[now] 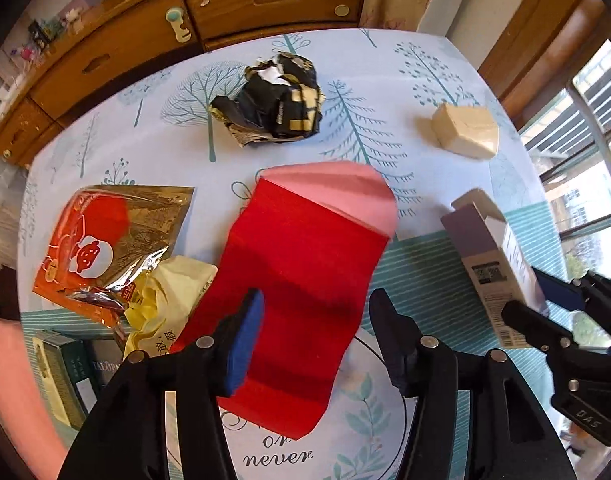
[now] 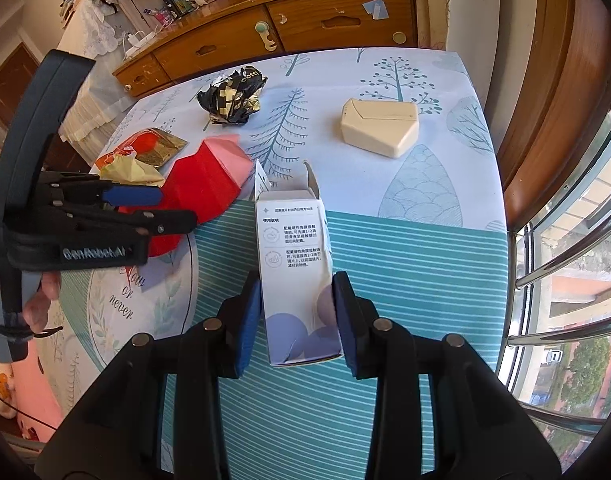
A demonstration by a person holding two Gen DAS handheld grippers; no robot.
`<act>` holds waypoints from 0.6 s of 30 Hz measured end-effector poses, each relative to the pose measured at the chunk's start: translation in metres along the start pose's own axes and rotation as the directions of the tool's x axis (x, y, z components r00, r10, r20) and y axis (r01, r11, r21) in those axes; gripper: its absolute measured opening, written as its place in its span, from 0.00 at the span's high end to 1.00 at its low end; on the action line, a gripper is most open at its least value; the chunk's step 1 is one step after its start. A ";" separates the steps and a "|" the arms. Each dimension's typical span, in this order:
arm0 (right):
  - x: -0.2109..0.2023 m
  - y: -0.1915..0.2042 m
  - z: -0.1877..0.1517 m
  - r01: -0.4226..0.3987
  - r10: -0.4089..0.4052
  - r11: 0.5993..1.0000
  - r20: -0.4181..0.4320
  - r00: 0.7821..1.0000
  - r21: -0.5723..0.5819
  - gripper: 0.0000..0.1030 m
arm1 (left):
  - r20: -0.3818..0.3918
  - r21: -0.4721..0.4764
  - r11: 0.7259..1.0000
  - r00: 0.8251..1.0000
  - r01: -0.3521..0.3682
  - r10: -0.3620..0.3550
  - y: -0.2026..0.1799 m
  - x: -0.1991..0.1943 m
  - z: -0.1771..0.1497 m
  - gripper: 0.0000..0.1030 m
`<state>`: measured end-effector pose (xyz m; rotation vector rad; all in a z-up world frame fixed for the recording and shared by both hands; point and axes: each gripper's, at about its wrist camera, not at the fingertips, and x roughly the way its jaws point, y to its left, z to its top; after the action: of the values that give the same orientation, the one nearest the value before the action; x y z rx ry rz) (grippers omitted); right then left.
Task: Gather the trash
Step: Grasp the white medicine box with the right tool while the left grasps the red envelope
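Note:
A red paper envelope (image 1: pixel 305 280) with a pink flap lies bent on the tablecloth, its near end between the fingers of my left gripper (image 1: pixel 317 332). The jaws stand apart and the right finger is clear of the paper. In the right wrist view the left gripper (image 2: pixel 161 208) hovers over the same red envelope (image 2: pixel 201 184). My right gripper (image 2: pixel 297 320) is shut on a white and purple carton (image 2: pixel 293 264), open at its far end; the carton (image 1: pixel 493 264) also shows at the right. On the table lie a crumpled black-and-gold wrapper (image 1: pixel 273 104), an orange foil bag (image 1: pixel 105 248) and a yellow wrapper (image 1: pixel 173 288).
A cream angular block (image 2: pixel 379 126) sits at the far right of the table (image 2: pixel 425 260). A wooden drawer cabinet (image 2: pixel 305 20) stands behind the table and a window with rails (image 2: pixel 565 280) runs along the right. A green box (image 1: pixel 61 376) lies at the lower left.

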<state>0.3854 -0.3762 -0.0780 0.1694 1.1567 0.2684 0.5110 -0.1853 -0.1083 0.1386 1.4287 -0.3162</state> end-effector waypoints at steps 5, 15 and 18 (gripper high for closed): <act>0.000 -0.003 0.000 -0.014 0.014 1.000 0.005 1.000 0.019 0.69 | -0.001 -0.016 0.996 0.996 0.091 -0.091 0.021 0.002 0.009 0.20; -0.001 -0.007 -0.003 -0.040 0.040 0.999 0.016 0.999 0.030 0.69 | -0.033 0.083 0.995 0.998 0.047 -0.044 0.034 0.018 0.012 0.13; -0.002 -0.007 -0.004 -0.046 0.046 0.998 0.016 0.999 0.029 0.69 | -0.050 0.101 0.995 0.999 0.016 -0.011 0.034 0.024 0.009 0.13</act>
<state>0.3819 -0.3840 -0.0798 0.2241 1.1435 0.2903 0.5323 -0.1591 -0.1342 0.2208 1.4631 -0.3990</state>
